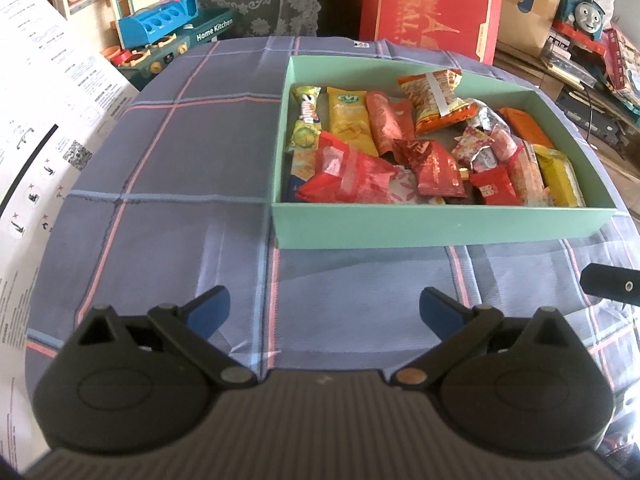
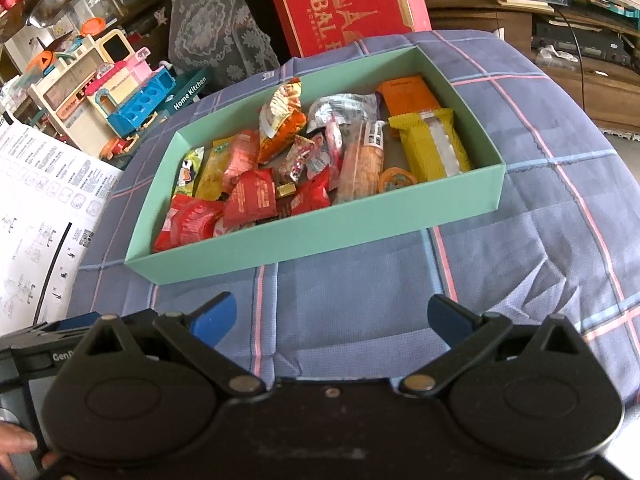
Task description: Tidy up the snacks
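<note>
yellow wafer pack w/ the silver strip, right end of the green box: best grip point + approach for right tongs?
Judgement: take the yellow wafer pack across its narrow width at mid-length, coming straight down from above. It lies flat and on top, long axis running front to back in the green box, whose right wall sits close beside it, so a side approach looks blocked. The right tongs are open and empty.

"Home Kitchen" on teal toy box (image 1: 214, 30)

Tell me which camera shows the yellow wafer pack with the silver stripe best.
Right wrist: the yellow wafer pack lies whole and unobstructed at the green box's right end. Left wrist shows it foreshortened, without the stripe.
</note>
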`<state>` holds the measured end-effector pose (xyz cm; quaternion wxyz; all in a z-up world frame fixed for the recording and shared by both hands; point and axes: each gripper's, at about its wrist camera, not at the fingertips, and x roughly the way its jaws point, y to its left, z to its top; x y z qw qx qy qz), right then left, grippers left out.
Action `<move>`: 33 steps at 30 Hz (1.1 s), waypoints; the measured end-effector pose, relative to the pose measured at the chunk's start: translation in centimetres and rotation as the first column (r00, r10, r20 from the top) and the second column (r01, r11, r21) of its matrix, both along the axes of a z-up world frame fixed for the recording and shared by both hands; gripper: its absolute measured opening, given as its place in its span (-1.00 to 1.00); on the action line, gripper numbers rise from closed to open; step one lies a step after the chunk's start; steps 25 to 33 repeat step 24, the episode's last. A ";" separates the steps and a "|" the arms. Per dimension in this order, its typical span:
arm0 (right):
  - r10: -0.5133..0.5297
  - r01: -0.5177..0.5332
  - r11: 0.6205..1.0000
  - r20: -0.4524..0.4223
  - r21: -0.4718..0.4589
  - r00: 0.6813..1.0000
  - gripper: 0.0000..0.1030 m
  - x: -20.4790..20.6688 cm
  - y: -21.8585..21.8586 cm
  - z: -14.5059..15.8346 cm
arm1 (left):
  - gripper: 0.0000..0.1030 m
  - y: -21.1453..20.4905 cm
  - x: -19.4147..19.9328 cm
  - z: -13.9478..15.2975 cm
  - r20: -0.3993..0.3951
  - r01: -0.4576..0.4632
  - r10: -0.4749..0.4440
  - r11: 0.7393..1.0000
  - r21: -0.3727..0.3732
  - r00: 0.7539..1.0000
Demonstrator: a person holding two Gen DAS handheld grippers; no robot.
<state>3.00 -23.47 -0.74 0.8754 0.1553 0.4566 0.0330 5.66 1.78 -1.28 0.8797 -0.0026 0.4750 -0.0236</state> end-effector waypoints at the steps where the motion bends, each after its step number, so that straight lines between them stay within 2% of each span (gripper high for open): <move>1: -0.001 0.001 1.000 -0.003 -0.001 1.000 1.00 0.1 0.0 -0.1 | 1.00 0.0 0.0 -0.1 -0.002 0.000 0.000 1.000 0.003 1.000; 33: -0.002 0.001 0.999 -0.035 -0.038 0.999 1.00 0.2 0.4 -1.1 | 1.00 0.1 0.2 -0.7 -0.008 -0.003 0.003 1.000 0.019 1.000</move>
